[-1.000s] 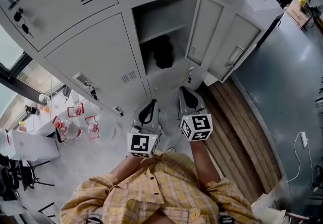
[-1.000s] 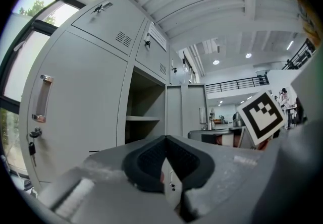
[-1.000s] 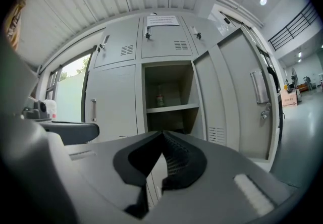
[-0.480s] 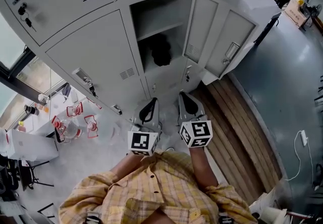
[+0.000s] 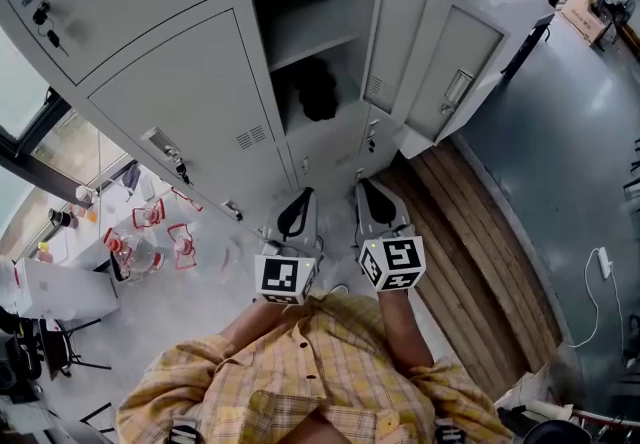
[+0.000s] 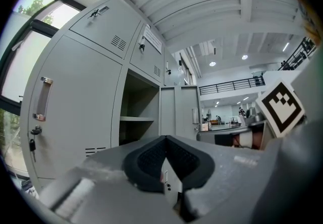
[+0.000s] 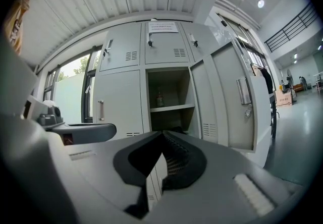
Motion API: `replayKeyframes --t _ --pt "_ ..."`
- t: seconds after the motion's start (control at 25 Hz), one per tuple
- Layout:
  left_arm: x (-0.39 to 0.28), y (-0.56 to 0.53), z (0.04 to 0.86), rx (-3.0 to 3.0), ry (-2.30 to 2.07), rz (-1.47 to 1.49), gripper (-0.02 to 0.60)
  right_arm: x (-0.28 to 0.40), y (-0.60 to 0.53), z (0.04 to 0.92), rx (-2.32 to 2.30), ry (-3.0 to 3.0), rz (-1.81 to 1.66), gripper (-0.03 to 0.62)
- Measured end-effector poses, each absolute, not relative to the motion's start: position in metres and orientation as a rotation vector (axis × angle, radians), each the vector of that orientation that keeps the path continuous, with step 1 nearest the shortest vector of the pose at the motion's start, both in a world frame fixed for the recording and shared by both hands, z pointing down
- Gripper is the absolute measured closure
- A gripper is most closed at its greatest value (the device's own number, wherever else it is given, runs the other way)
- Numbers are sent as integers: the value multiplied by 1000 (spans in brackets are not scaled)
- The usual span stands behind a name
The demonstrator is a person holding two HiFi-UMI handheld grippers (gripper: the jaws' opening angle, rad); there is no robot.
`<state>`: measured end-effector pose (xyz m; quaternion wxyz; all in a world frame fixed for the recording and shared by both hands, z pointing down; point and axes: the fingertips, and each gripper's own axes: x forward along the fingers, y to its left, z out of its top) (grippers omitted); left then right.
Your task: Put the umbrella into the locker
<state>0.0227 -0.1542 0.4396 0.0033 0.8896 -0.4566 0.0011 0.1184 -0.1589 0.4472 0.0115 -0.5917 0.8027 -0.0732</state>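
Left gripper (image 5: 299, 198) and right gripper (image 5: 368, 188) clenched empty — beyond their fingertips (image 5: 302, 206), the dark umbrella (image 5: 318, 92) sits inside the open locker (image 5: 305, 14).

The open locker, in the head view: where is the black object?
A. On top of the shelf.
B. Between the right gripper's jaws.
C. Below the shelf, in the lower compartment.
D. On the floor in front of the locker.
C: the black object, apparently the umbrella, sits under the shelf inside the open locker, and the right gripper is shut with nothing in it.
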Motion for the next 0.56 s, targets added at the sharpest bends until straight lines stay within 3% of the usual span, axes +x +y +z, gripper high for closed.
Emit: replayKeyframes --t 0.56 --pt "15 -149 443 2765 -1491 17 584 113 -152 448 -1807 2521 -248 595"
